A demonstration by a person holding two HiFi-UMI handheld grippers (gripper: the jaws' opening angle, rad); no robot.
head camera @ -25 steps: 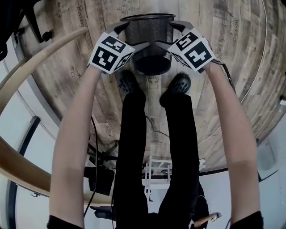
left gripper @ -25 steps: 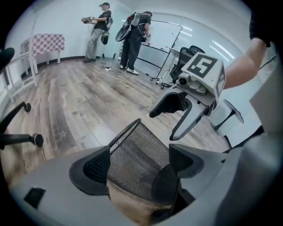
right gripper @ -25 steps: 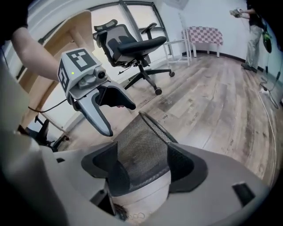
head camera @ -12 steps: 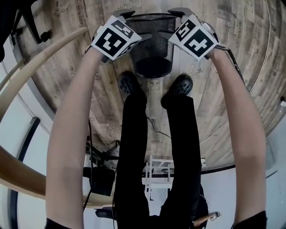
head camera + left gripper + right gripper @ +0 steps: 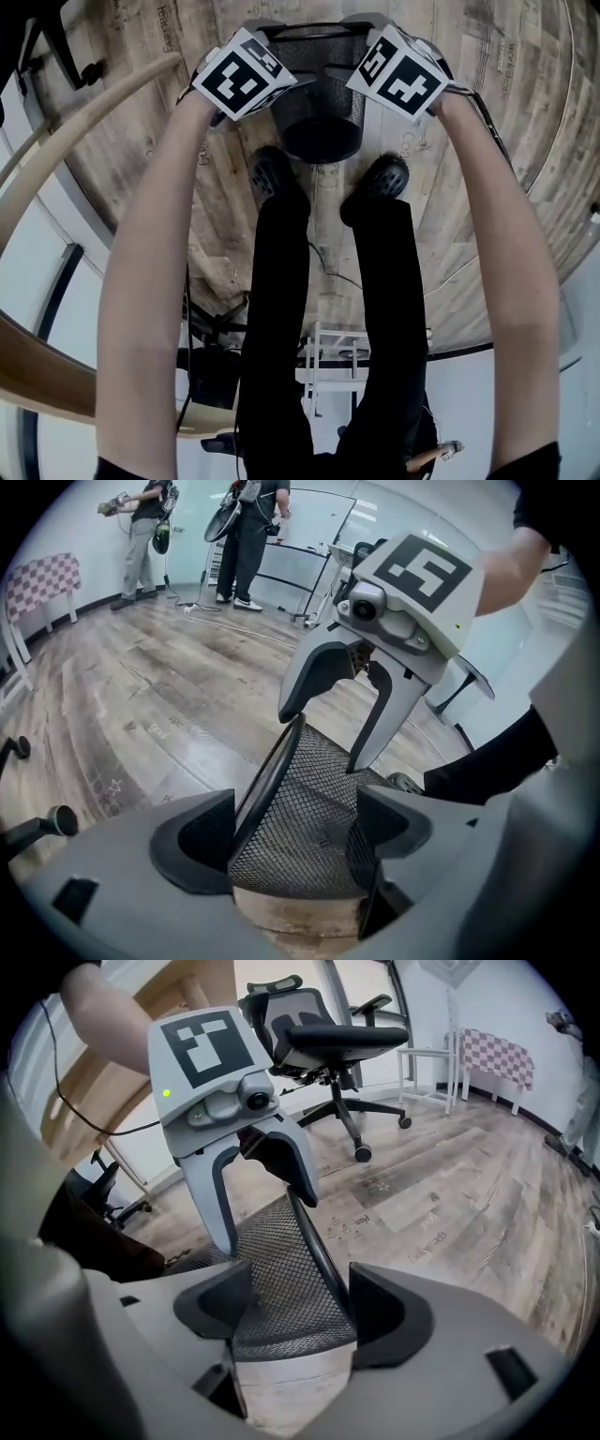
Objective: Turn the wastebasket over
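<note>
While the black wire-mesh wastebasket [image 5: 319, 98] stands mouth-up over the plank floor [image 5: 487, 122], not yet turned over, I hold it by the rim [image 5: 265, 778] from two sides. My left gripper [image 5: 295, 841] straddles the rim on the basket's left. One jaw is outside the mesh and one inside, closed onto the wire wall that fills the gap between them. My right gripper [image 5: 298, 1312] does the same on the opposite side, its jaws clamped across rim and mesh. The left gripper view catches the right gripper facing it across the open mouth, marker cube [image 5: 427, 569] on top.

Seen from the head view, the dark round base [image 5: 322, 141] points down just ahead of the wearer's black shoes [image 5: 270, 172]. Whether it touches the planks or hangs clear I cannot tell from that steep angle. Bare forearms [image 5: 150, 281] run up both sides to the grippers.

Farther off, a black office chair [image 5: 328, 1040] stands behind the left gripper in the right gripper view. Two people [image 5: 248, 522] stand at the far end of the room in the left gripper view.
</note>
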